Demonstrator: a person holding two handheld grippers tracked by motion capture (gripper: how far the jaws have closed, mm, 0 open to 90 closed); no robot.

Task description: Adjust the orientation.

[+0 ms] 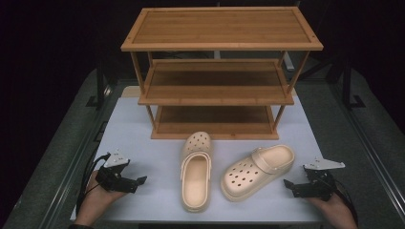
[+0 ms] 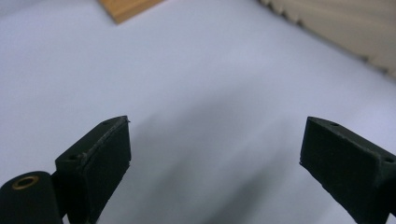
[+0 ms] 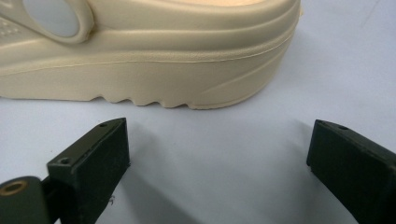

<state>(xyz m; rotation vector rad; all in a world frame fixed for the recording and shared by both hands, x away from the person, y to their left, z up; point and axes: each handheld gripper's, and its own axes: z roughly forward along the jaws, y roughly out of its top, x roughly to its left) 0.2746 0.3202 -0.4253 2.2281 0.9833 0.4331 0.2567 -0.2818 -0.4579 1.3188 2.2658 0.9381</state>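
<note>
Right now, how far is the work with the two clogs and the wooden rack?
Nothing looks stored: all three shelves of the wooden rack are bare. Both cream clogs lie on the white table before it, the left clog pointing at the rack, the right clog angled. The left gripper and right gripper are open and hold nothing. Left, probably: lift each clog onto a shelf.

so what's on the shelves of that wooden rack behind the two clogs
All three shelves of the wooden rack look bare where visible; both clogs lie on the white table in front. The back of the lower two shelves is shadowed and partly covered.
</note>
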